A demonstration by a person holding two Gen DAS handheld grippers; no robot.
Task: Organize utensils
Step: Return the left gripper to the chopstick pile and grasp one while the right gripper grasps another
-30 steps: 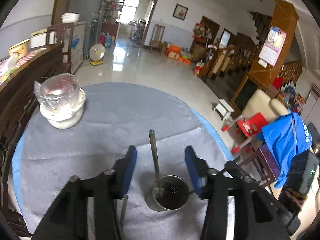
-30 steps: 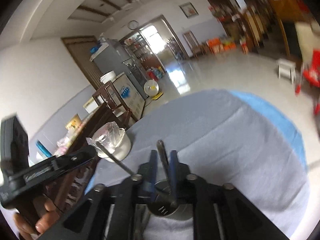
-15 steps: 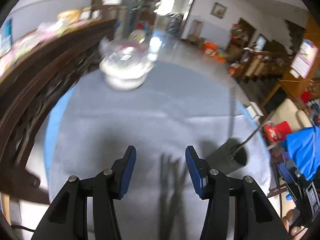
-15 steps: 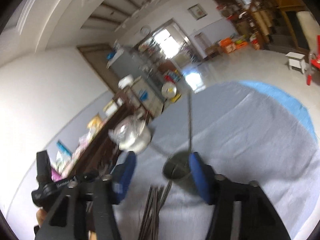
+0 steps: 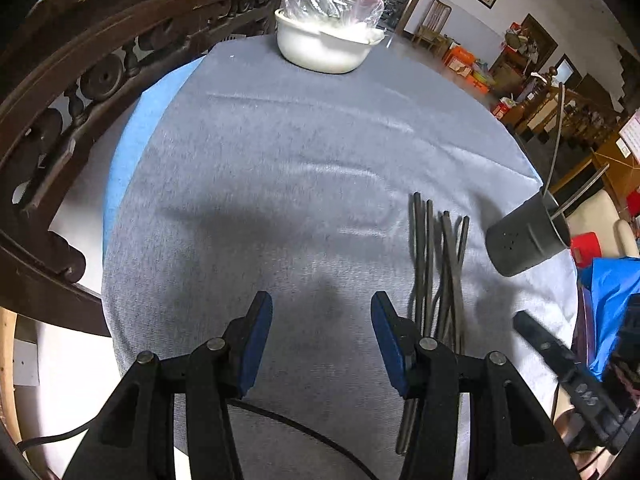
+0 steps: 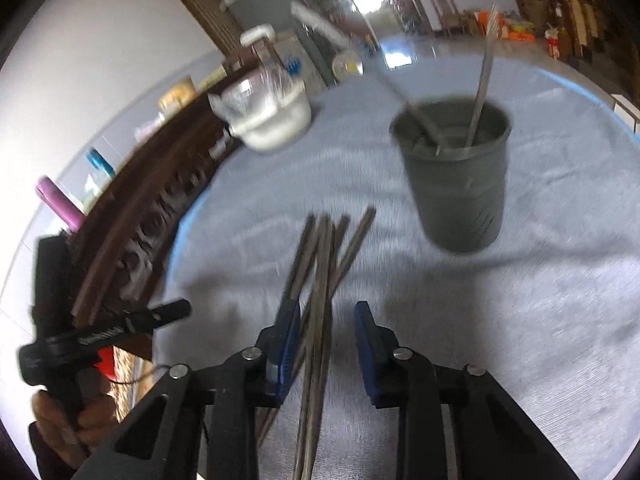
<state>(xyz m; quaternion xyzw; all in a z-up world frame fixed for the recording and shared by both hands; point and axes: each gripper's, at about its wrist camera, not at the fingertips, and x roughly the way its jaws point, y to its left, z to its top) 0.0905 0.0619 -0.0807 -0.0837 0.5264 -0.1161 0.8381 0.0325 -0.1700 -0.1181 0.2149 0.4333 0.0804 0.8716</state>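
both grippers released: left gripper (image 5: 321, 322) over bare cloth (image 5: 280, 160), right gripper (image 6: 326, 332) straddling chopsticks (image 6: 324, 264) at centre; holder (image 6: 456, 176) upper right w/ two sticks.

We see a big room with white walls (image 6: 100, 52), a shiny floor (image 6: 412, 46), and a dark carved wooden rail (image 5: 80, 80).

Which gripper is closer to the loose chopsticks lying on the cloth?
The right gripper: its open jaws straddle the near ends of the chopsticks. The left gripper, also open, sits beside the pile over bare cloth, with the chopsticks off to its right.
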